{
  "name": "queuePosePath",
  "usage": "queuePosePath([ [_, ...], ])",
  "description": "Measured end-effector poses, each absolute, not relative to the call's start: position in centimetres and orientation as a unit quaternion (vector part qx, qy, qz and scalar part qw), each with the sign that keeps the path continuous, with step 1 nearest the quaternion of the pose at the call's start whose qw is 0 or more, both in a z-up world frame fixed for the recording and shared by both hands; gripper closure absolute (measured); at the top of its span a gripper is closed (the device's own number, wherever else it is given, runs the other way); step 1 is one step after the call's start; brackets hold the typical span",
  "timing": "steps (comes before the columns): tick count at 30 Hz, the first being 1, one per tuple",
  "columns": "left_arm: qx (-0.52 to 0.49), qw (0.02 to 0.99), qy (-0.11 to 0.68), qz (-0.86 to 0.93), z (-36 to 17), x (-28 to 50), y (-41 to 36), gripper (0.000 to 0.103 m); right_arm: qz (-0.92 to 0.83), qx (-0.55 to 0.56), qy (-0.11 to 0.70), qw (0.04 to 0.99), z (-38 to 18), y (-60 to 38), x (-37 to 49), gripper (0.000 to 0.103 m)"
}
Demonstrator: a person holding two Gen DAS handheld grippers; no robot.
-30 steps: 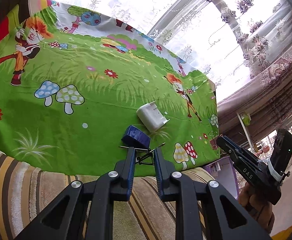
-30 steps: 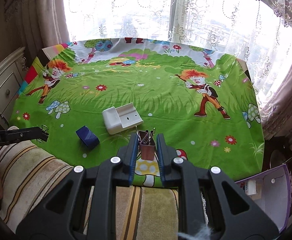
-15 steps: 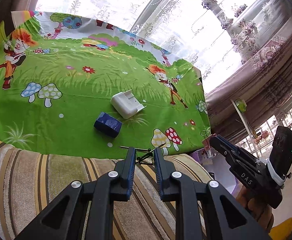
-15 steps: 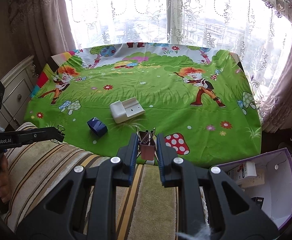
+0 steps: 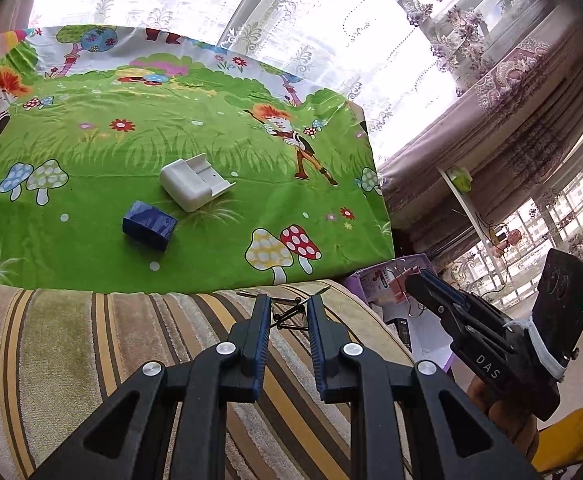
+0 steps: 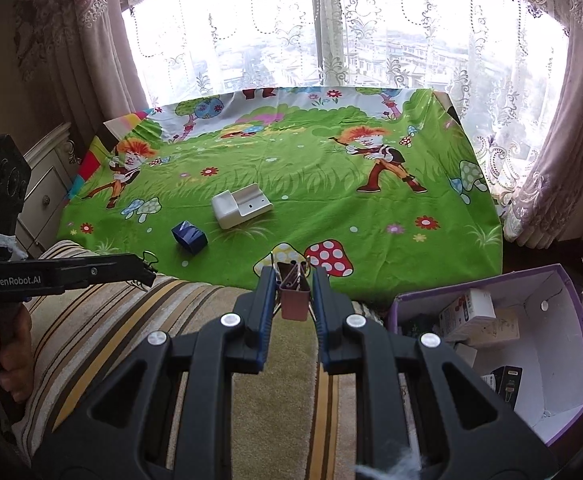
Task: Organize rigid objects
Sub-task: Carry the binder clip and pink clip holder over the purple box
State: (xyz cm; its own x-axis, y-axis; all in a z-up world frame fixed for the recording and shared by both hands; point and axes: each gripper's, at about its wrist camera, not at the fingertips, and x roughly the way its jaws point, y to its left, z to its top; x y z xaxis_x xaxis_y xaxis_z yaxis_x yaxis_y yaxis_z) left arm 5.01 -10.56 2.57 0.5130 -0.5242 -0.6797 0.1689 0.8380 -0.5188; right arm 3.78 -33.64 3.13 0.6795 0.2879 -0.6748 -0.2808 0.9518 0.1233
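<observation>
My left gripper [image 5: 288, 307] is shut on a black binder clip [image 5: 287, 314] and holds it over the striped sofa edge. My right gripper [image 6: 290, 280] is shut on a reddish-brown binder clip [image 6: 294, 301]; it also shows in the left wrist view [image 5: 419, 280]. On the green cartoon cloth [image 6: 331, 208] lie a white plastic holder [image 6: 240, 205] [image 5: 193, 188] and a small dark blue box [image 6: 189, 236] [image 5: 149, 228], side by side. The left gripper also shows at the left of the right wrist view [image 6: 147, 266].
A purple-edged cardboard box [image 6: 563, 360] with small cartons and dark items stands on the floor at the right; it also shows in the left wrist view [image 5: 387, 280]. The striped sofa cover [image 6: 131, 320] lies under both grippers. A white cabinet [image 6: 47, 200] stands at the left, curtains behind.
Both grippers have pulled back from the cloth toward the sofa, each still holding its clip. The purple box has come into the right wrist view.
</observation>
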Motion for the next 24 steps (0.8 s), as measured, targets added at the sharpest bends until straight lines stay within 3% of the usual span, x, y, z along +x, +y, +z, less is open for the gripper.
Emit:
queuePosePath([
  [24, -0.104, 0.797, 0.488, -0.34, 2.7, 4.2, -24.0, 0.083, 0.02, 0.06, 0.41, 0.91, -0.3, -47.2, -0.1, 0.081],
])
